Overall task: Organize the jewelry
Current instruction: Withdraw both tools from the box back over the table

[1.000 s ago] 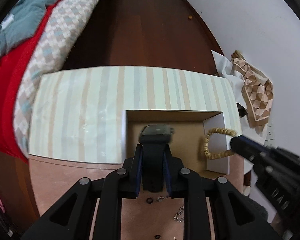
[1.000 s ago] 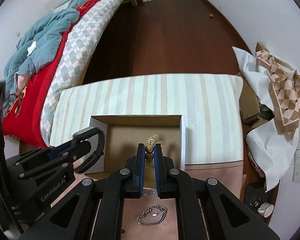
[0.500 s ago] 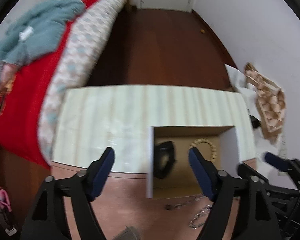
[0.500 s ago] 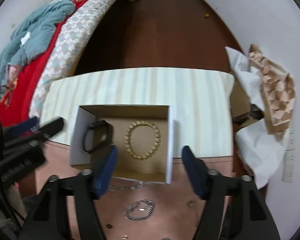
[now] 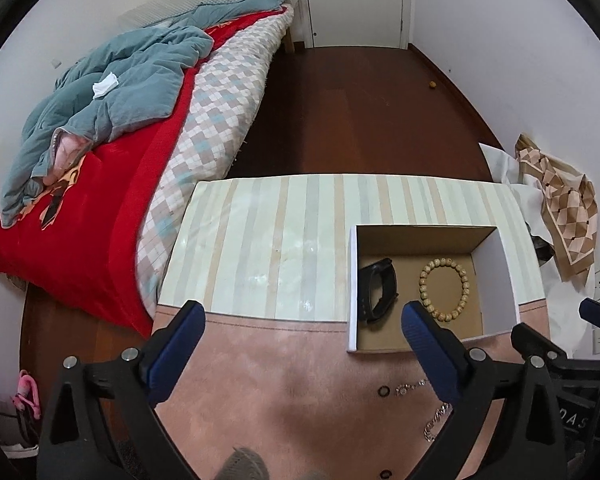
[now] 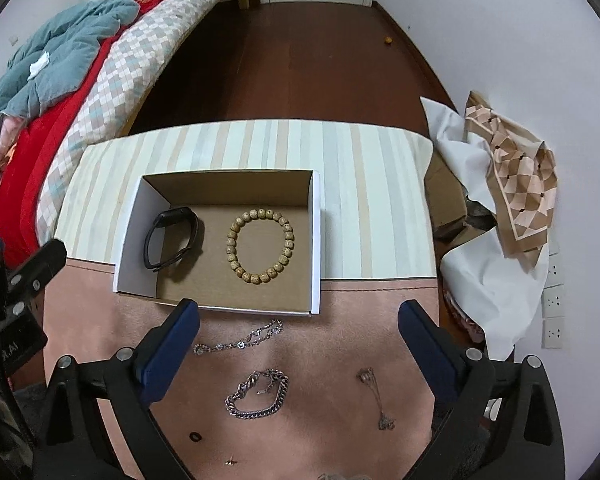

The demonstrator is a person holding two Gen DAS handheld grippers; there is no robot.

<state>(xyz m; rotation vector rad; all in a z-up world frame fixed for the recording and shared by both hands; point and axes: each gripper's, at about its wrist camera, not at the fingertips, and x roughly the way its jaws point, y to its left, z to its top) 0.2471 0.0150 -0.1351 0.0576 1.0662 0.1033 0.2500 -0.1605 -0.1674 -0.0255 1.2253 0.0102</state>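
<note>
An open cardboard box (image 6: 315, 240) (image 5: 512, 264) stands on the table. Inside lie a black wristband (image 6: 171, 238) (image 5: 378, 290) on the left and a wooden bead bracelet (image 6: 260, 246) (image 5: 444, 288) on the right. On the pink mat (image 6: 332, 420) in front of the box lie a thin silver chain (image 6: 240, 338), a thick silver chain bracelet (image 6: 258, 394), a small pendant necklace (image 6: 376, 398), a black ring (image 6: 195, 436) (image 5: 383, 391) and a small stud (image 6: 231, 460). My left gripper (image 5: 302, 318) and right gripper (image 6: 298, 316) are both open and empty, held back above the mat.
The table carries a striped cloth (image 5: 268, 240) behind the mat. A bed (image 5: 100, 160) with a red cover and grey blanket is at the left. Crumpled paper and a patterned cloth (image 6: 516, 184) lie at the right by the wall, with dark wooden floor (image 6: 300, 60) beyond.
Both grippers opened. The left one released the black wristband and the right one released the bead bracelet into the box. Both then pulled back and up.
</note>
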